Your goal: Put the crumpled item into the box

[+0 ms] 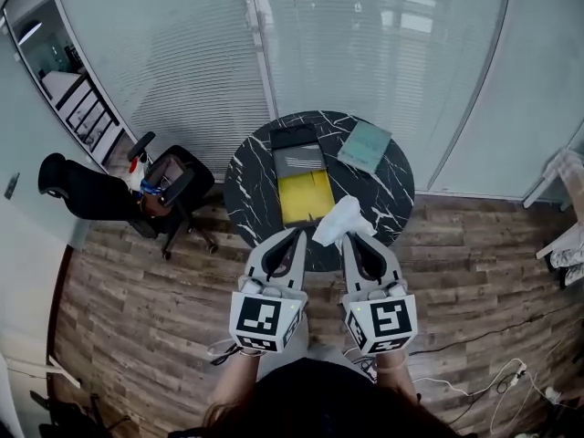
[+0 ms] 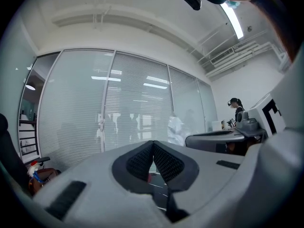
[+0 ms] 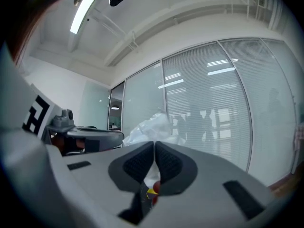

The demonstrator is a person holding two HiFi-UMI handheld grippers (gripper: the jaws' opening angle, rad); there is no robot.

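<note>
Crumpled item (image 1: 338, 219): I am pinching it in my right gripper (image 1: 349, 235), over the near edge of the round table (image 1: 388, 199).
It is looking white, wrinkled and filmy. The open, yellow-lined box (image 1: 306, 196) is lying just ahead and left of it. My left gripper (image 1: 297, 233) is sitting clenched and empty.

Grey left tongs (image 1: 298, 233), right tongs (image 1: 349, 236), black-and-white marker cubes (image 1: 264, 320)
</note>
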